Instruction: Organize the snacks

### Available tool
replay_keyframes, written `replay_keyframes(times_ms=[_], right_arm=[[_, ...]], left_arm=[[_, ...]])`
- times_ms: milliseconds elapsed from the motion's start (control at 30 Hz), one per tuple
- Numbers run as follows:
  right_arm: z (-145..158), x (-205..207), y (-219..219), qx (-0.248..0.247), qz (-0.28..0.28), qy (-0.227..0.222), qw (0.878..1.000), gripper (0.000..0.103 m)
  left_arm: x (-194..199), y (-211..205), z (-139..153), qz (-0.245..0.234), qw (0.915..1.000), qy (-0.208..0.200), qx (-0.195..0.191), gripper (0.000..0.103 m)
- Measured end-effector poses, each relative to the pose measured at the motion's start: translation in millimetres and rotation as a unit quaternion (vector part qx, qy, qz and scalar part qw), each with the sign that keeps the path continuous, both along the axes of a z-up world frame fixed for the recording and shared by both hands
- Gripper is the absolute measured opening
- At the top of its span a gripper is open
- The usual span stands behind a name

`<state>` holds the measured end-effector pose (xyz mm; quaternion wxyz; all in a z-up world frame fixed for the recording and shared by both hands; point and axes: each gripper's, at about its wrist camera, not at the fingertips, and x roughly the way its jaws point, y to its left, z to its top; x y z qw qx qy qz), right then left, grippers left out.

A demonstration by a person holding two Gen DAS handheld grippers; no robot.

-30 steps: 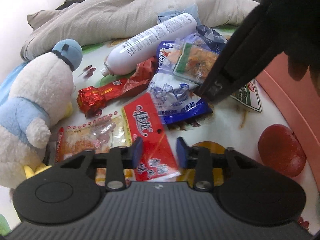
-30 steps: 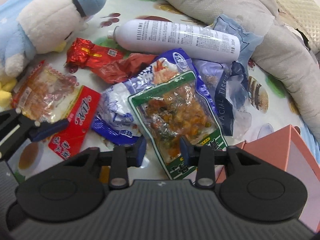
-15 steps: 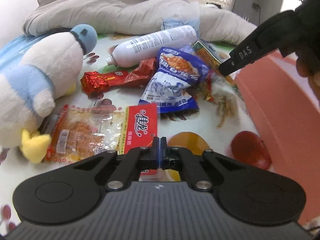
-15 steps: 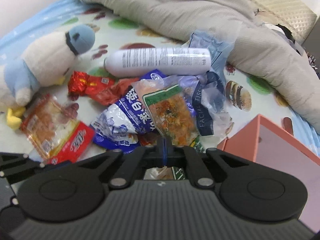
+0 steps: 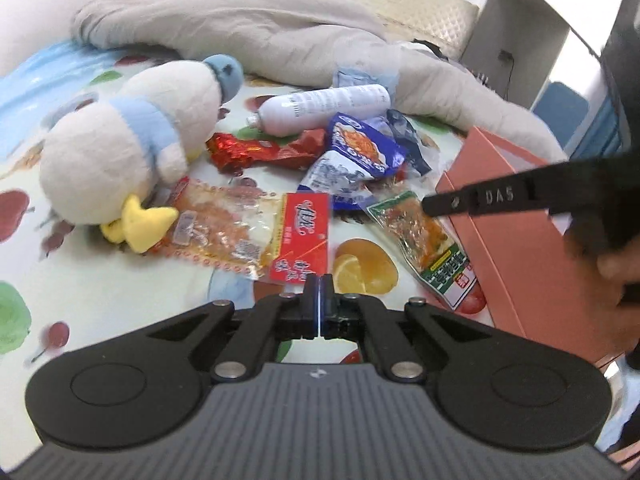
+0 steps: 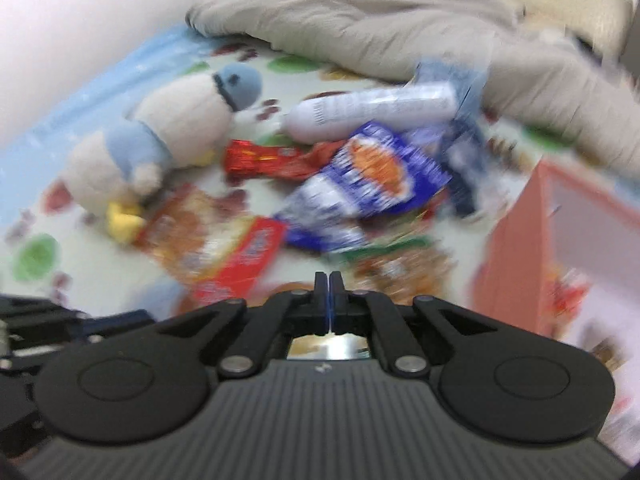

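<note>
The snacks lie in a loose heap on a bed sheet (image 5: 100, 280) printed with fruits. In the middle is a blue and white bag (image 5: 352, 160) with an orange picture, puffy and crumpled. Behind it lies a shiny red foil packet (image 5: 256, 152), twisted at one end. In front lies a flat clear packet with a red header (image 5: 248, 236), showing orange pieces inside.

The left claw (image 5: 318, 292) has its jaws pressed together just at the lower red edge of this packet; whether it pinches the edge I cannot tell. The right claw (image 5: 430, 205) is closed on the top of a clear packet with green borders (image 5: 424, 240), which hangs tilted beside the pink box (image 5: 520, 240).

A white bottle (image 5: 324, 108) and a plush duck (image 5: 132, 140) lie near the heap.
</note>
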<state>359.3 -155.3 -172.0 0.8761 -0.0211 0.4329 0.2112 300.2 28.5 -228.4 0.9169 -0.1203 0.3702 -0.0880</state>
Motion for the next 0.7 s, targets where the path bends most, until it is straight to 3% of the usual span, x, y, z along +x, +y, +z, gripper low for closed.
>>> replay_keyframes(times_ms=[33, 67, 100, 167, 333, 433, 567, 633, 667, 700], right_arm=[[-4, 2, -1, 0.028, -0.009, 0.006, 1.000, 0.007], [-8, 3, -2, 0.049, -0.024, 0.012, 0.998, 0.015], [-13, 6, -2, 0.071, -0.042, 0.019, 0.996, 0.036], [-24, 15, -1, 0.117, -0.067, 0.042, 0.990, 0.051], [-51, 36, 11, 0.177, -0.103, 0.082, 0.975, 0.049], [-66, 46, 21, 0.168, -0.114, 0.096, 0.974, 0.047], [-85, 52, 15, 0.209, -0.144, 0.128, 0.959, 0.045], [-87, 53, 13, 0.224, -0.147, 0.130, 0.955, 0.045], [-88, 53, 12, 0.230, -0.149, 0.132, 0.953, 0.041], [-90, 53, 10, 0.240, -0.149, 0.140, 0.949, 0.029]], left_arm=[[-1, 6, -1, 0.008, 0.9999, 0.000, -0.008, 0.001], [-1, 12, -3, 0.016, 0.9998, 0.004, -0.014, 0.001], [0, 19, -5, 0.021, 0.9994, 0.010, -0.026, 0.001], [2, 32, -13, 0.036, 0.9974, 0.025, -0.057, 0.001], [3, 55, -30, 0.062, 0.9903, 0.055, -0.112, 0.012], [2, 67, -42, 0.075, 0.9810, 0.070, -0.165, 0.021], [-1, 79, -54, 0.099, 0.9663, 0.081, -0.224, 0.049], [-1, 83, -60, 0.105, 0.9587, 0.086, -0.250, 0.050], [-1, 84, -63, 0.109, 0.9545, 0.088, -0.263, 0.050], [-1, 85, -65, 0.111, 0.9506, 0.089, -0.276, 0.051]])
